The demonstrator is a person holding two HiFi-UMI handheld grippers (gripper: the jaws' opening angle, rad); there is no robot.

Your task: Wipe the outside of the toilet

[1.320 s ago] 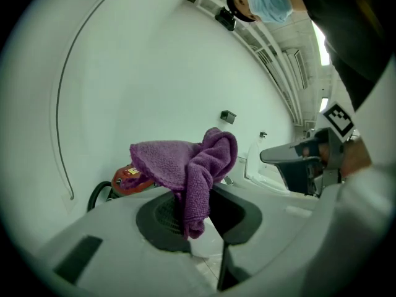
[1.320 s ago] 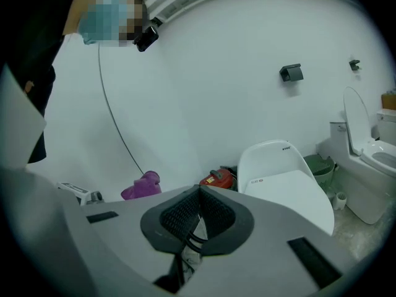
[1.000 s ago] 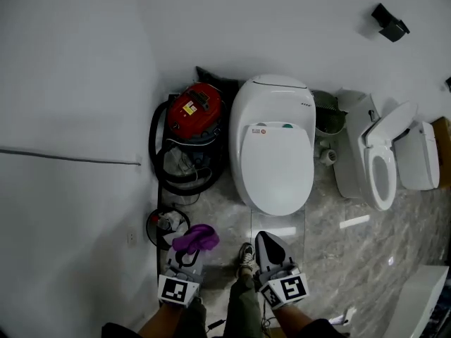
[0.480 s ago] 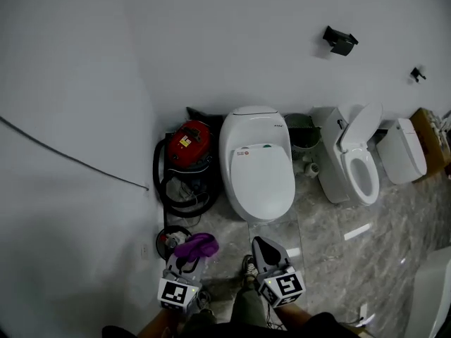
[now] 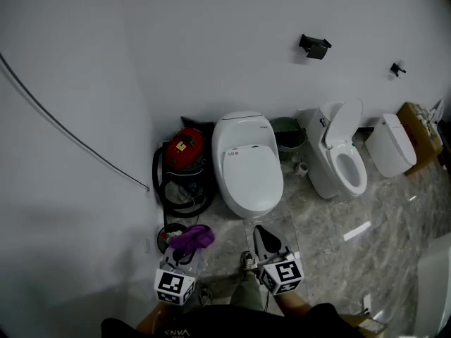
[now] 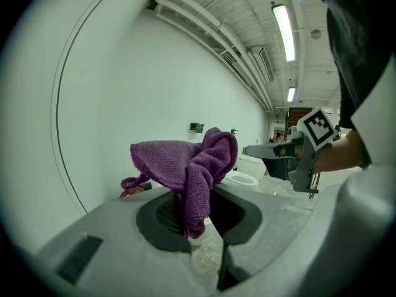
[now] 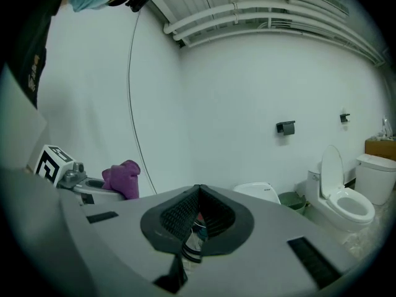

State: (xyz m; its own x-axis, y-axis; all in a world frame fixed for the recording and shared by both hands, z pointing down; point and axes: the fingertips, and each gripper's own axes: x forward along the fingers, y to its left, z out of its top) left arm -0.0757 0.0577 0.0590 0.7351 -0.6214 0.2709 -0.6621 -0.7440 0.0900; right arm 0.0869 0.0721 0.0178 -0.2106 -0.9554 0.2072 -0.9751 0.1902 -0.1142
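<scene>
A white toilet [image 5: 246,160] with its lid down stands against the back wall, straight ahead of me; its lid [image 7: 257,191] peeks over the right gripper's body. My left gripper [image 5: 184,253] is shut on a purple cloth [image 5: 189,238] that bunches up above its jaws [image 6: 189,166]. My right gripper [image 5: 266,239] is shut with nothing in it, its tips meeting [image 7: 197,188]. Both grippers hang low near my legs, well short of the toilet.
A red vacuum cleaner [image 5: 184,150] with black hose sits left of the toilet. A green bin [image 5: 287,133], a second toilet [image 5: 338,157] with raised lid and a third fixture [image 5: 390,145] stand to the right. Cardboard box [image 5: 420,129] at far right. The floor is marble tile.
The head view has pulled back and tilted up, so the toilets look smaller and farther. Both grippers stay low in front of me, cloth still held.
</scene>
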